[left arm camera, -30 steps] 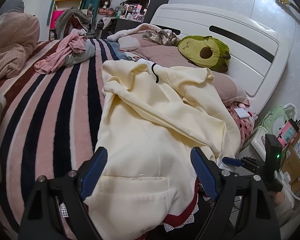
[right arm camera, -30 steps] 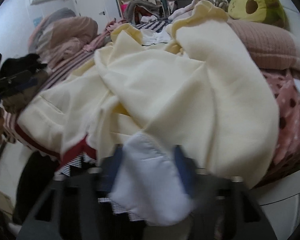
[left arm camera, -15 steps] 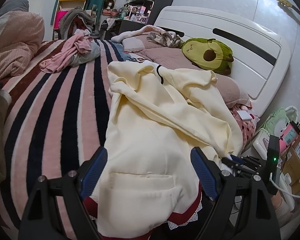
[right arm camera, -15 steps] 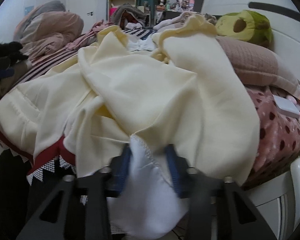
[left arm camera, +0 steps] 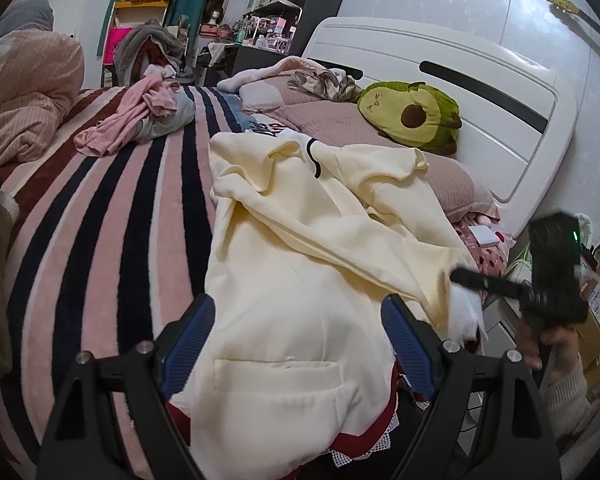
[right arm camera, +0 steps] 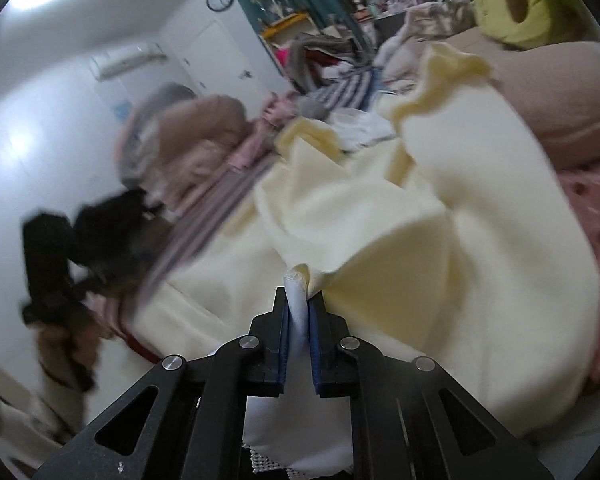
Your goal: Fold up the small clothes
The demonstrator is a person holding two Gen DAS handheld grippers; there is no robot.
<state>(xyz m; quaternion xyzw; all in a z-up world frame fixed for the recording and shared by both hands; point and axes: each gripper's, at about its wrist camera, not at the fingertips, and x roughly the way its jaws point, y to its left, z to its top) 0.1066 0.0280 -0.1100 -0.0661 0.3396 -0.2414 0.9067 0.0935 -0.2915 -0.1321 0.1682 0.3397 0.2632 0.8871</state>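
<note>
Since a second ago my right gripper [right arm camera: 299,312] has closed its jaws on the white-lined edge of the cream jacket [left arm camera: 300,280] and lifted it; that view is now tilted and blurred. The fabric is pinched flat between the blue pads [right arm camera: 284,332]. My left gripper [left arm camera: 296,340] has not shifted, its jaws wide apart over the jacket's pocket area, nothing between them pressed. The jacket lies crumpled along the bed's [left arm camera: 100,240] right edge, its hem hanging over the near edge, collar toward the headboard [left arm camera: 480,92], beside the avocado plush [left arm camera: 412,116].
</note>
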